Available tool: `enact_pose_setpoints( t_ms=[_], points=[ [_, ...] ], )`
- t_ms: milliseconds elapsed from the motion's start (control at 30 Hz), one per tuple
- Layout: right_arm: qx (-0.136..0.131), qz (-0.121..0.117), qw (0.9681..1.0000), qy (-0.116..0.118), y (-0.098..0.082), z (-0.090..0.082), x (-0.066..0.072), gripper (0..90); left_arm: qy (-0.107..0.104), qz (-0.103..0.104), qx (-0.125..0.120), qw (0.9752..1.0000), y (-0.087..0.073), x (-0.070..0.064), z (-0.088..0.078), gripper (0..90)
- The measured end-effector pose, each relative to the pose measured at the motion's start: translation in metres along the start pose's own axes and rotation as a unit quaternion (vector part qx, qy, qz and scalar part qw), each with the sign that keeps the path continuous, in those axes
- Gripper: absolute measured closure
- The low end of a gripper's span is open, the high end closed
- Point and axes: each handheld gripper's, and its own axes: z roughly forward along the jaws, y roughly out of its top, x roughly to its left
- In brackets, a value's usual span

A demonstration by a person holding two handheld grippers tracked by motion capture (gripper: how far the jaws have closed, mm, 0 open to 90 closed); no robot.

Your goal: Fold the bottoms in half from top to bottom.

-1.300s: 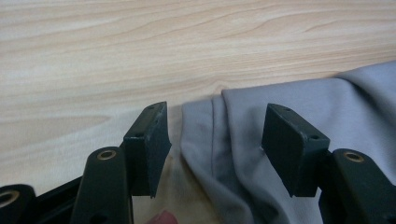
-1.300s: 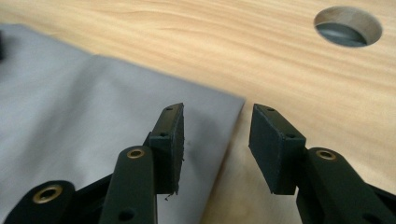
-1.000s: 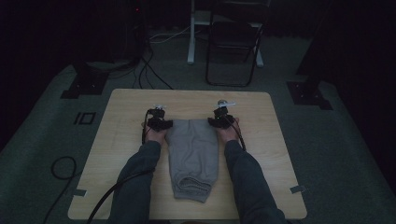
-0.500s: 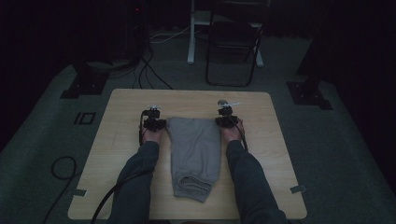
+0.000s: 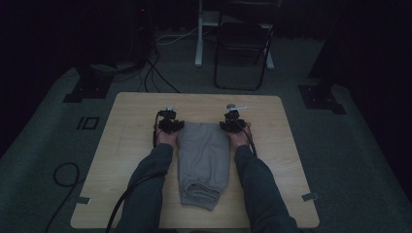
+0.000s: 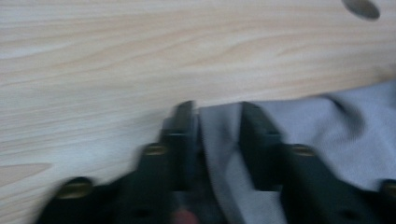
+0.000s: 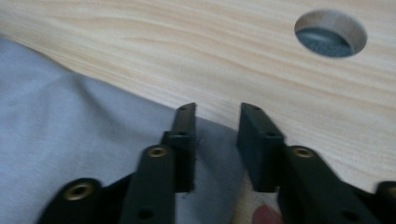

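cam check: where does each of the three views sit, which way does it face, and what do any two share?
High view: above the person's side, looking forward and down on the table; both forearms, left gripper and right gripper at the far corners of the grey garment.
Left gripper view: rides the left gripper, faces the tabletop; black jaws straddle a fold of cloth.
Right gripper view: rides the right gripper, faces the garment's edge and a round hole in the table.
Shared: both gripper views show grey cloth on pale wood.

Left claw (image 6: 217, 140) motion-blurred, grey trousers (image 6: 327, 140) cut off by the frame's right edge, pad contact unclear, dim room beyond the bench (image 5: 291, 145) indistinct
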Motion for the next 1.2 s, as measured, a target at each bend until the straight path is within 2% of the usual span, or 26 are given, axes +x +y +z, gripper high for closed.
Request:
enact_pose_setpoints(
  t_ms=[33, 67, 100, 200, 267, 367, 400, 467, 500, 567, 667, 767, 867, 933, 1000, 1033, 1133, 1200],
  points=[
    [0.005, 0.000, 1.0000, -0.003, 0.000, 0.001, -0.001, 83.2, 0.000, 0.000, 0.000, 1.0000, 0.000, 0.000, 0.000, 88.4],
    [0.011, 0.011, 0.9998, -0.007, -0.001, 0.000, -0.004, 90.0, -0.006, -0.004, -0.002, 1.0000, -0.002, 0.001, 0.002, 89.8],
    [0.012, 0.022, 0.9997, -0.003, -0.001, 0.000, -0.005, 90.0, -0.007, -0.009, -0.005, 0.9999, -0.003, 0.003, 0.001, 89.9],
    [0.013, 0.042, 0.9989, -0.012, -0.001, -0.003, -0.012, 90.0, -0.002, -0.030, -0.014, 0.9994, -0.004, 0.012, -0.004, 90.0],
    [0.018, 0.056, 0.9974, -0.041, -0.001, -0.004, -0.016, 90.0, 0.013, -0.048, -0.021, 0.9985, -0.005, 0.019, -0.008, 90.0],
    [0.024, 0.078, 0.9954, -0.049, -0.003, -0.005, -0.023, 90.0, 0.011, -0.064, -0.021, 0.9977, -0.005, 0.025, -0.010, 89.8],
    [0.019, 0.085, 0.9952, -0.044, -0.003, -0.006, -0.024, 89.4, 0.013, -0.062, -0.021, 0.9978, -0.005, 0.025, -0.010, 88.2],
    [0.001, 0.095, 0.9954, -0.016, -0.002, -0.007, -0.025, 75.4, 0.012, -0.064, -0.024, 0.9976, -0.005, 0.025, -0.010, 75.8],
    [-0.010, 0.096, 0.9953, 0.008, -0.001, -0.007, -0.024, 68.4, 0.010, -0.069, -0.024, 0.9973, -0.005, 0.025, -0.010, 70.4],
    [-0.024, 0.080, 0.9962, 0.024, 0.002, -0.007, -0.018, 62.3, 0.014, -0.073, -0.020, 0.9970, -0.005, 0.024, -0.009, 59.9],
    [-0.021, 0.056, 0.9977, 0.032, 0.003, -0.002, -0.008, 55.8, 0.018, -0.069, -0.014, 0.9974, -0.006, 0.022, -0.007, 51.1],
    [0.002, 0.048, 0.9983, 0.032, 0.003, 0.007, -0.001, 53.0, 0.026, -0.066, -0.002, 0.9975, -0.009, 0.021, -0.004, 45.9],
    [0.007, 0.037, 0.9986, 0.036, 0.004, 0.010, 0.005, 52.1, 0.029, -0.055, -0.005, 0.9980, -0.010, 0.020, -0.003, 44.3],
    [0.016, 0.016, 0.9995, 0.023, 0.006, 0.011, 0.009, 52.7, 0.034, -0.045, 0.001, 0.9984, -0.010, 0.019, -0.003, 45.0],
    [0.024, -0.009, 0.9997, 0.006, 0.007, 0.011, 0.014, 61.1, 0.035, -0.039, 0.003, 0.9986, -0.010, 0.018, -0.004, 54.0],
    [0.026, -0.006, 0.9996, 0.009, 0.007, 0.011, 0.015, 65.0, 0.032, -0.040, 0.004, 0.9987, -0.011, 0.018, -0.004, 58.0],
    [0.035, 0.014, 0.9989, 0.028, 0.008, 0.010, 0.015, 83.2, 0.000, -0.044, 0.011, 0.9990, -0.012, 0.019, -0.005, 79.7],
    [0.038, 0.026, 0.9985, 0.030, 0.009, 0.009, 0.015, 85.6, -0.002, -0.038, 0.016, 0.9991, -0.010, 0.018, -0.005, 83.7]
  ],
)
